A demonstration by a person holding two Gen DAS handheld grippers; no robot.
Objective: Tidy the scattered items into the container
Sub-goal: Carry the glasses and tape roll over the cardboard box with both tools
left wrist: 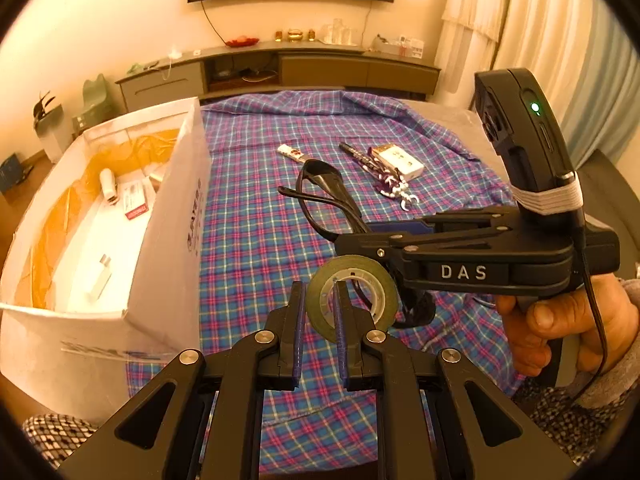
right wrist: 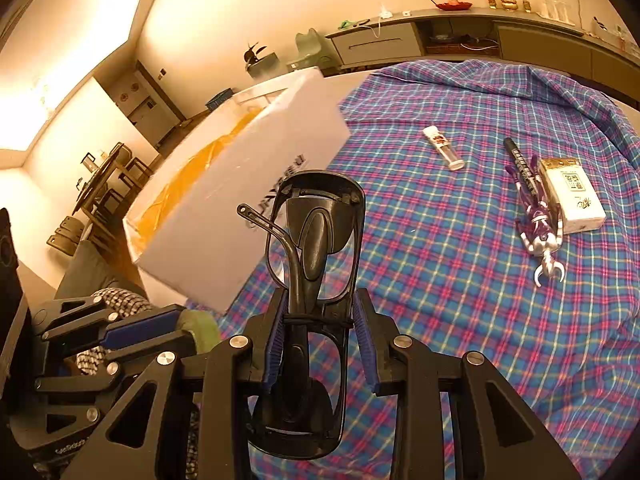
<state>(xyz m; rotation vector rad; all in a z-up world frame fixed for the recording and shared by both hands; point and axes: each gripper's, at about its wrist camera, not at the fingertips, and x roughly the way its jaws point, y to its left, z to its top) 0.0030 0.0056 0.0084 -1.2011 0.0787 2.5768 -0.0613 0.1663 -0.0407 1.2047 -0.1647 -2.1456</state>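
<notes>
My left gripper (left wrist: 320, 292) is shut on the wall of a green tape roll (left wrist: 360, 280), held above the plaid cloth just right of the white foam box (left wrist: 168, 240). The box has yellow lining and holds several small items. My right gripper (right wrist: 318, 316) is shut on folded black-framed glasses (right wrist: 316, 224), which stick out forward toward the box (right wrist: 240, 184). In the left wrist view the right gripper (left wrist: 360, 236) hovers close behind the tape with the glasses (left wrist: 320, 184) in it. The left gripper (right wrist: 176, 324) with the tape roll (right wrist: 200, 328) shows at lower left in the right wrist view.
On the plaid cloth (left wrist: 260, 200) lie a small white tube (left wrist: 292, 154), a dark pen (left wrist: 356, 154), a white pack (left wrist: 400, 162) and a purple-silver toy figure (left wrist: 394, 188). A person's hand (left wrist: 560, 320) grips the right tool. A low cabinet (left wrist: 280, 68) lines the far wall.
</notes>
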